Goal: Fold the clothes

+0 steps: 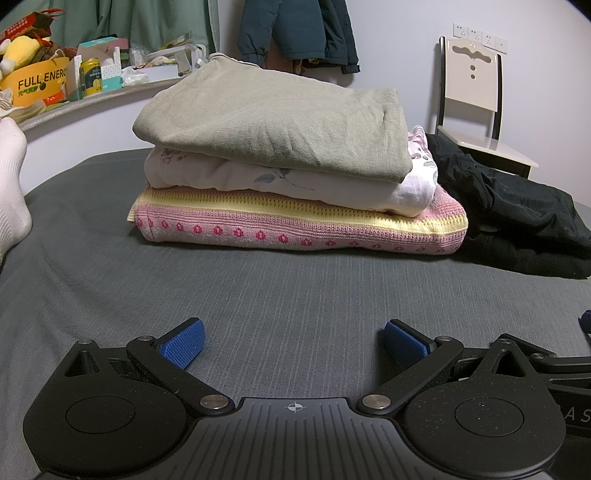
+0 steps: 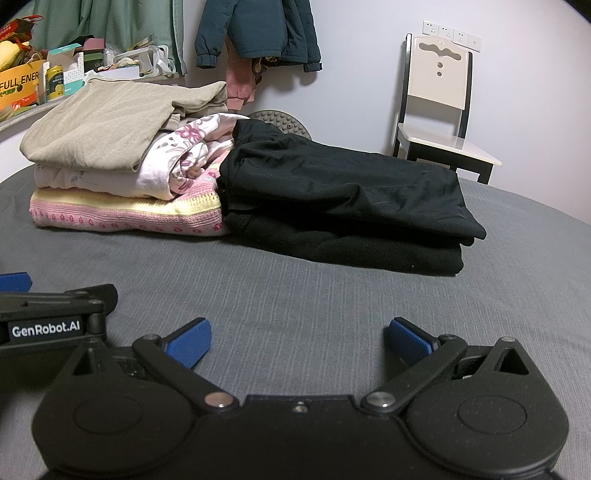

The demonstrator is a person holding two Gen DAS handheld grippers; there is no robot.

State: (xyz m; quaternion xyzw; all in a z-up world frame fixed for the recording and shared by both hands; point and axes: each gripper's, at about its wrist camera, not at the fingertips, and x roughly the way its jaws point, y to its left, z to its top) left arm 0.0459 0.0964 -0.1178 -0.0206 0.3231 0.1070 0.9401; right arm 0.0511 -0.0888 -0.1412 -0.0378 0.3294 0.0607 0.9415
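A folded stack lies on the grey bed sheet [image 1: 288, 295]: a beige-green top [image 1: 266, 125] over a white floral garment [image 1: 280, 184] over a pink knit sweater [image 1: 295, 229]. Right of it are folded black clothes [image 1: 517, 218]. The right wrist view shows the same stack, its beige-green top [image 2: 96, 125] uppermost, and the black clothes [image 2: 343, 199]. My left gripper [image 1: 293, 341] rests low over the sheet, open and holding nothing, short of the stack. My right gripper [image 2: 297, 343] is also open and holding nothing, facing the black pile. The left gripper's body [image 2: 48, 325] shows beside it.
A cream chair [image 1: 476, 110] stands behind the bed at right. Dark jackets [image 1: 299, 33] hang on the wall. A cluttered shelf [image 1: 74, 77] with boxes and a can runs along the left. A person's white sock [image 1: 11, 184] rests on the bed's left edge.
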